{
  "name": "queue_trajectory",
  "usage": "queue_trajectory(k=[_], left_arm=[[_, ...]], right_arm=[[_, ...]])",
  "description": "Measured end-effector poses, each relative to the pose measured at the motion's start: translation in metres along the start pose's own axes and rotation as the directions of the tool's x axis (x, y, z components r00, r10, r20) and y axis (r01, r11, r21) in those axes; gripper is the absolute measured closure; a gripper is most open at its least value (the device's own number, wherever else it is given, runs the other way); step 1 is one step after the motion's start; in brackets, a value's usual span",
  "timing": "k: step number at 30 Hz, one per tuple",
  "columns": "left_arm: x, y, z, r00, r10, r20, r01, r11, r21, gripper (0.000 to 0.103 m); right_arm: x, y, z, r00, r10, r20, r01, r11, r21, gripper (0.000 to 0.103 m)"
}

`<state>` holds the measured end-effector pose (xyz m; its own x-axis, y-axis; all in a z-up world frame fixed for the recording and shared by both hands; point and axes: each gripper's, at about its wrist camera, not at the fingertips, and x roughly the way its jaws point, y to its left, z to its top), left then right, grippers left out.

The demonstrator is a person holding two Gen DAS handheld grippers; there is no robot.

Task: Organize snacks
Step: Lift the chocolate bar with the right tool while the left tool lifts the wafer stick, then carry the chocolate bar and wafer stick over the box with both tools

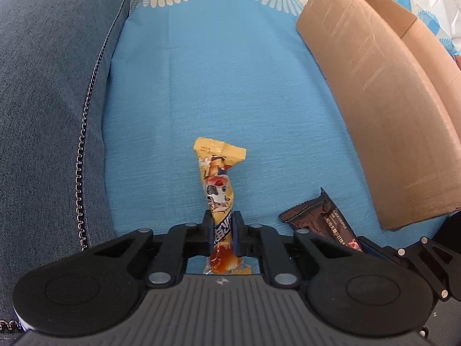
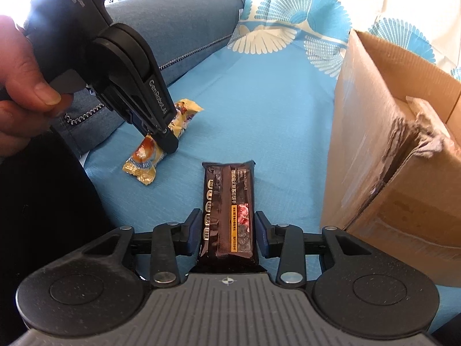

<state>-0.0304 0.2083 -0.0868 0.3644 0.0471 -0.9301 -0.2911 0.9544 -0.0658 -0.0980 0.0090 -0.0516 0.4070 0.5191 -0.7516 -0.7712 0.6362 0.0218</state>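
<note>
My left gripper (image 1: 222,227) is shut on a yellow snack packet (image 1: 217,178) that lies on the blue sheet; its far end sticks out past the fingers. It also shows in the right wrist view (image 2: 144,158), with the left gripper (image 2: 164,139) clamped on it. A dark brown biscuit packet (image 2: 229,210) lies lengthwise between the fingers of my right gripper (image 2: 229,230), which is open, with small gaps either side. The brown packet also shows in the left wrist view (image 1: 319,219).
An open cardboard box (image 2: 389,132) stands on the right, close to the brown packet; it also shows in the left wrist view (image 1: 383,101). A grey-blue sofa cushion (image 1: 52,101) borders the blue sheet (image 1: 216,72) on the left.
</note>
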Motion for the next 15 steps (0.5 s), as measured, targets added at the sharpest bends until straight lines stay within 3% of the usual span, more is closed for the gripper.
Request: queue_trajectory(k=[7,15], left_arm=[[-0.015,0.012,-0.005,0.996,-0.03,0.089,0.034,0.999,-0.041,0.092],[-0.03,0.022,-0.012,0.987,-0.045,0.157,0.056,0.996,-0.065,0.093]], right_arm=[[-0.022,0.002,0.005,0.996,-0.01,0.09,0.011,1.0,-0.009,0.063],[-0.055,0.007,0.011,0.973,-0.003,0.232,0.018,0.998,-0.06,0.063]])
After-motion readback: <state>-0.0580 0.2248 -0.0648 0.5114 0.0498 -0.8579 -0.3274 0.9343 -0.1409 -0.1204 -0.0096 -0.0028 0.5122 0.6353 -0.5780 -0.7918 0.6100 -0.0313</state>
